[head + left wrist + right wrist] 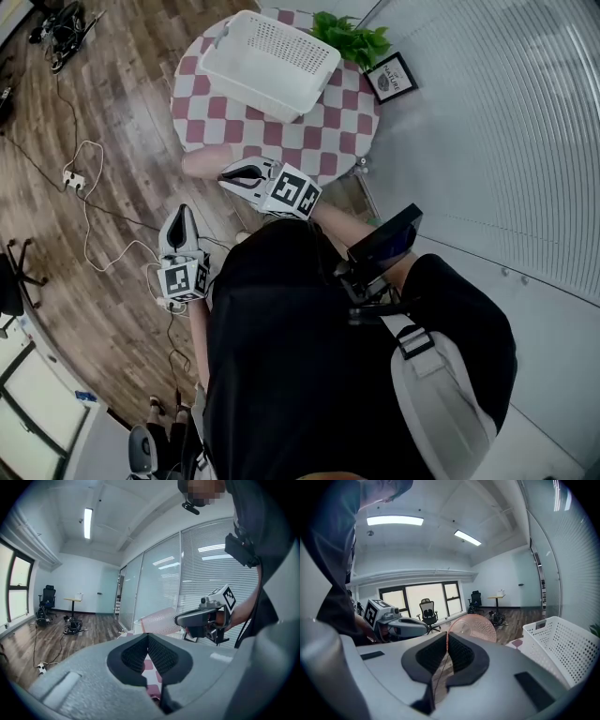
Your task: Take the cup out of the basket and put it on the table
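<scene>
The left tool (182, 214), grey with ribbed black pads, holds its jaws pressed together on nothing. The pink, translucent, finely textured cup (206, 161) lies sideways in the air at the edge of the round checked tabletop (328, 131). Its thin wall is clamped by the right tool (228, 176). The white perforated plastic basket (272, 61) stands beyond.

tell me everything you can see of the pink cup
The cup is translucent pink and plastic-looking, with a finely textured wall. It is tipped on its side in the air, its thin wall pinched by the right gripper. It is out of the white basket, beside the checked table's edge.
</scene>
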The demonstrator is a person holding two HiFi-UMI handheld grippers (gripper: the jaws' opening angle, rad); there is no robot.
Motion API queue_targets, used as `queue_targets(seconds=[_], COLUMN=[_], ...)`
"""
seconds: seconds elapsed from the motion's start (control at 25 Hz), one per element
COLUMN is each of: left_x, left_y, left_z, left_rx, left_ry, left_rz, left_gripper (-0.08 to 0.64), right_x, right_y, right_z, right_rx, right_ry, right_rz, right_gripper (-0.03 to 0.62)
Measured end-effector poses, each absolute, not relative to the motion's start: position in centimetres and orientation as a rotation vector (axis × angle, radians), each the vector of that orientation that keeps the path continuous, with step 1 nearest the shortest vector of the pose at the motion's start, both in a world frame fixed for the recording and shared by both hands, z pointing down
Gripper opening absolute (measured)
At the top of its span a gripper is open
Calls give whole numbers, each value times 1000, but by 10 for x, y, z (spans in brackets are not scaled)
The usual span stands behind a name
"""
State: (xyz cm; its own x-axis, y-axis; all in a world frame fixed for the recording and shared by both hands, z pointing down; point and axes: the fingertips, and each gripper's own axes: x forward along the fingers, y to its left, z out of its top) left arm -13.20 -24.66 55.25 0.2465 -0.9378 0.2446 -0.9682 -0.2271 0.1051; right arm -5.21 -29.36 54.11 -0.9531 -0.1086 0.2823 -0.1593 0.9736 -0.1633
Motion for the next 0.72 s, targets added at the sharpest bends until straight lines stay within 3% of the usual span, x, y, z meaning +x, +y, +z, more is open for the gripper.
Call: queue_targets(seconds=[0.72], left_x=[-134], left_y=[-243], left_z=[561], left_rx=[2277], left_ry=[-1743], left_rz=[216], left_gripper=[5], right_x=[-49], right_y=[-287], right_z=[567], right_rx=[184], right_ry=[-2827], right_rz=[393], right_gripper=[18])
